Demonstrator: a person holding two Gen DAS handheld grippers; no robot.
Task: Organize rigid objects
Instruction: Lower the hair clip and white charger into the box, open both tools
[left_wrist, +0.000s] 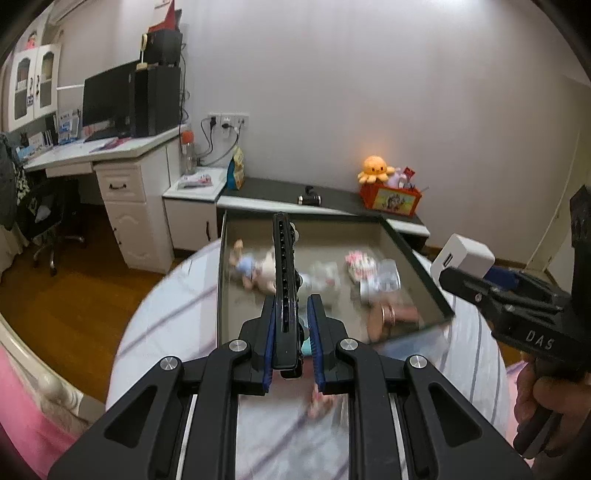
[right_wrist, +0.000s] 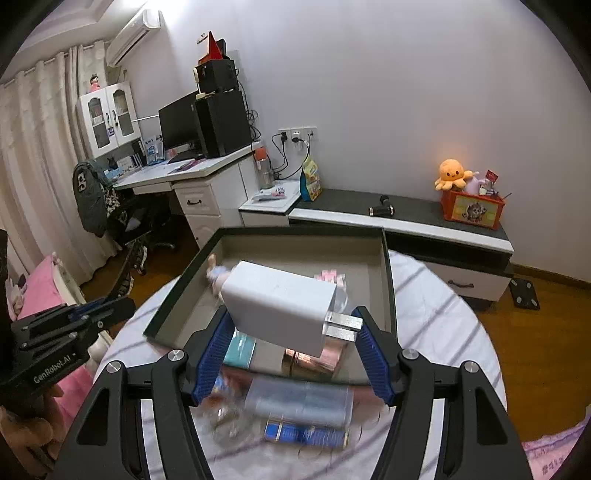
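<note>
1. White charger (right_wrist: 280, 310) sits between the right tongs (right_wrist: 291, 354), gripped above the grey tray (right_wrist: 295, 254).
2. Black harmonica (left_wrist: 284, 291) is pinched in the left tongs (left_wrist: 291, 336), reaching over the tray's near edge.
3. Only the right view shows the blurred clear cases (right_wrist: 303, 413) on the table (right_wrist: 443, 332) nearer than the tray.
</note>
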